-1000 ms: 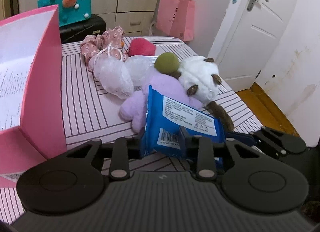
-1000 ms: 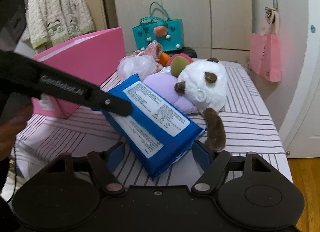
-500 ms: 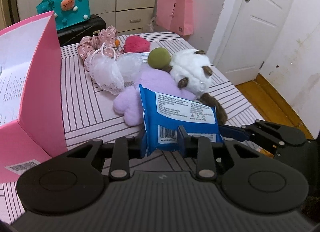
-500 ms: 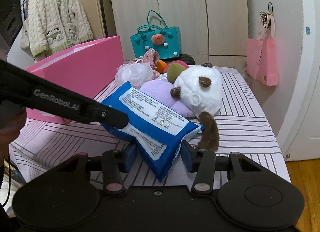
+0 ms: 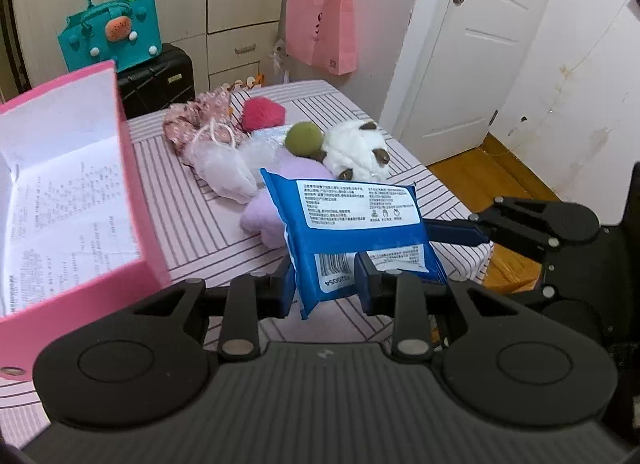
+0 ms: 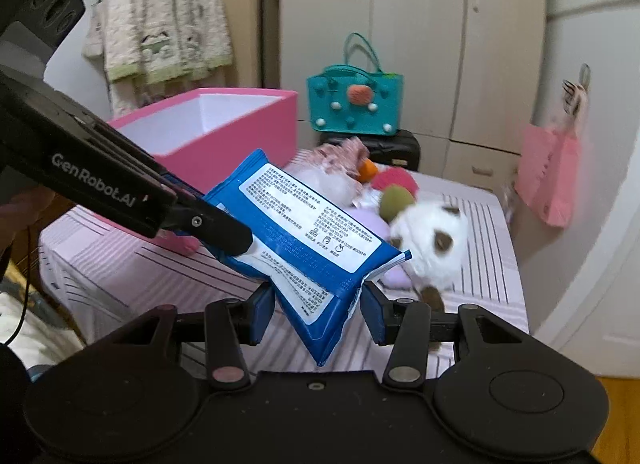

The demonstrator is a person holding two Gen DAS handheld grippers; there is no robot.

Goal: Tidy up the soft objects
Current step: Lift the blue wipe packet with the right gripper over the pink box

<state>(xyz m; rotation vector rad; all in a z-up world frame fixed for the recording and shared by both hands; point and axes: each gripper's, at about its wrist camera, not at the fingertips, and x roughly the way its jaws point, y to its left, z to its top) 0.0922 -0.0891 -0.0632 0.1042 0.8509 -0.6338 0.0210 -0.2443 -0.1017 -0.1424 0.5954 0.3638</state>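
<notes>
Both grippers on one item: blue wipes pack (image 5: 352, 224), held in the air over the near edge of the table (image 5: 192, 224). Left gripper (image 5: 322, 284) has its jaws narrow, clamped on the pack's barcode end. Right gripper (image 6: 318, 304) jaws have just been closing and now pinch the opposite end of the pack; pads press in on both sides. Pack sags a little between the two grips, label up.

Progress, as I judge it: early. Pink box (image 5: 80, 200) on the near left shows only its printed white lining, no soft items visible inside. The pack is the first thing on its way, not yet over the opening.

Left on the table, mid to far: purple plush (image 5: 264, 220) right behind the pack, white plush (image 5: 358, 154) with a green ball (image 5: 306, 139) touching it, white mesh puff (image 5: 224, 166), floral fabric (image 5: 196, 118), red fuzzy piece (image 5: 262, 114). All bunched, touching or overlapping.

Room: striped strip between box wall and pile is free, so the path left to the box looks open. Box wall stands high, so the pack needs to clear the rim. Right table edge drops to the floor just beside the white plush; far edge sits near a black suitcase (image 5: 156, 80) with a teal bag (image 5: 110, 40) on top.
</notes>
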